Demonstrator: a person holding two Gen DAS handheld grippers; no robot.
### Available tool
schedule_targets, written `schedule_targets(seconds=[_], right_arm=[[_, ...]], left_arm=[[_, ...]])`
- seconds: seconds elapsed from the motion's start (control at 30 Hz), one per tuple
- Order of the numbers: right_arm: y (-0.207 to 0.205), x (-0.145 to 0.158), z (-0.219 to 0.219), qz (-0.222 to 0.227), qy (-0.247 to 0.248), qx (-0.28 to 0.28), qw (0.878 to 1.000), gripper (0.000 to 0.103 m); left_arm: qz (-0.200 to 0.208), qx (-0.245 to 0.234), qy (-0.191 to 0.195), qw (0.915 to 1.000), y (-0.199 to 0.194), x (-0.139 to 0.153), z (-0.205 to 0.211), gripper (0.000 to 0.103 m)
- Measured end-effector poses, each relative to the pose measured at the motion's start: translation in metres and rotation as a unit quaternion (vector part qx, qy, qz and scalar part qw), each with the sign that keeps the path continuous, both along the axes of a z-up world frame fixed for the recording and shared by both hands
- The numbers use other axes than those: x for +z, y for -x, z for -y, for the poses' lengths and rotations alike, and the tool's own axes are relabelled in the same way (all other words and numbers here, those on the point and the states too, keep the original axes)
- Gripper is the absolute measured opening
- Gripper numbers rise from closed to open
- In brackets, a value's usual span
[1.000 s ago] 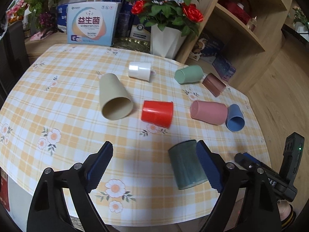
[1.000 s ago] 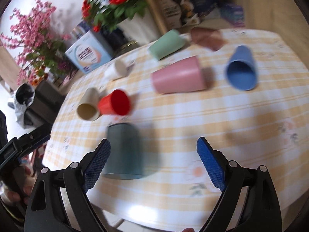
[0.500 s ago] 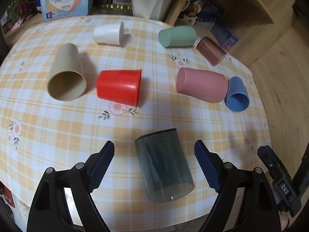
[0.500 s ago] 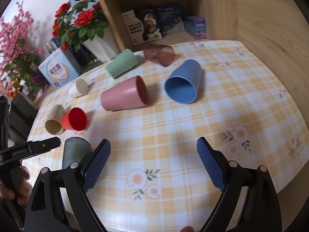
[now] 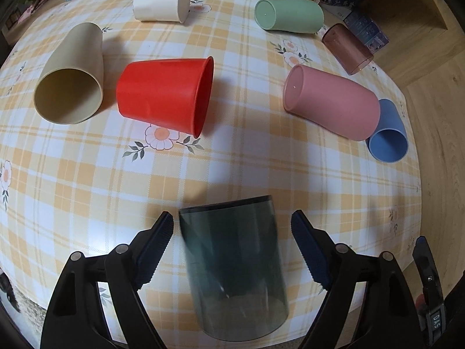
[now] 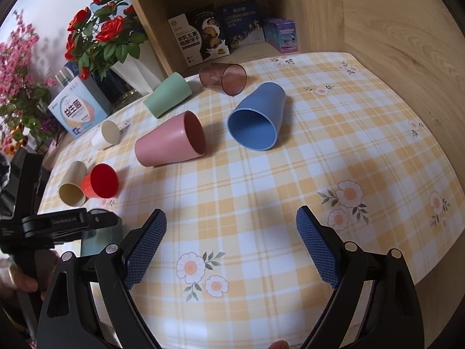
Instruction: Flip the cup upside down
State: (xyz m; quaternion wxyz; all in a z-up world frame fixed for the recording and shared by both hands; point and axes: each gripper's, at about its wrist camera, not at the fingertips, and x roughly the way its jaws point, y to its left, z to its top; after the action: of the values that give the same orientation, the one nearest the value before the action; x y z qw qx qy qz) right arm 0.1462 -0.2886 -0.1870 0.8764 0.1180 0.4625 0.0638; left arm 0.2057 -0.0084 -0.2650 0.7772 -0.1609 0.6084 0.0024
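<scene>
Two blue ribbed pads of your left claw stand spread wide, released, on either side of the dark glass cup; neither pad touches it. That smoky, see-through cylinder lies on its side at the near edge of the checked tablecloth, mouth toward you. Your right claw is likewise released over bare cloth. Farther out lie a glossy red cup and a matte pink cup. Box lettering reads 益生菌.
</scene>
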Motion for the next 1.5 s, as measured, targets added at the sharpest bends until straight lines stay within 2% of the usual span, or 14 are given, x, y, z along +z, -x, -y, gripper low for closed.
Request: schedule_targets(seconds=[0.17, 0.5, 0.6, 0.87, 1.1, 1.23, 1.5], right_arm=[[0.001, 0.001, -0.004, -0.002, 0.002, 0.004, 1.0, 0.088], [0.005, 0.005, -0.011, -0.001, 0.005, 0.009, 1.0, 0.088], [0.007, 0.006, -0.015, -0.002, 0.004, 0.013, 1.0, 0.088], [0.011, 0.007, -0.027, -0.002, 0.004, 0.023, 1.0, 0.088], [0.014, 0.007, -0.04, -0.005, 0.004, 0.035, 0.999, 0.088], [0.015, 0.007, -0.044, -0.005, 0.006, 0.038, 0.999, 0.088], [0.017, 0.005, -0.05, -0.011, 0.012, 0.046, 0.999, 0.088]], left_arm=[[0.0, -0.003, 0.004, 1.0, 0.002, -0.003, -0.001, 0.068], [0.016, -0.014, 0.011, 0.9997, 0.014, 0.001, -0.004, 0.066], [0.027, -0.016, 0.014, 0.9994, 0.022, 0.009, -0.008, 0.065], [0.088, -0.027, 0.028, 0.9953, 0.065, 0.037, -0.035, 0.064], [0.133, -0.008, -0.005, 0.991, 0.097, 0.055, -0.064, 0.062], [0.166, 0.005, -0.043, 0.9852, 0.109, 0.064, -0.079, 0.062], [0.165, 0.044, -0.052, 0.9838, 0.102, 0.064, -0.117, 0.062]])
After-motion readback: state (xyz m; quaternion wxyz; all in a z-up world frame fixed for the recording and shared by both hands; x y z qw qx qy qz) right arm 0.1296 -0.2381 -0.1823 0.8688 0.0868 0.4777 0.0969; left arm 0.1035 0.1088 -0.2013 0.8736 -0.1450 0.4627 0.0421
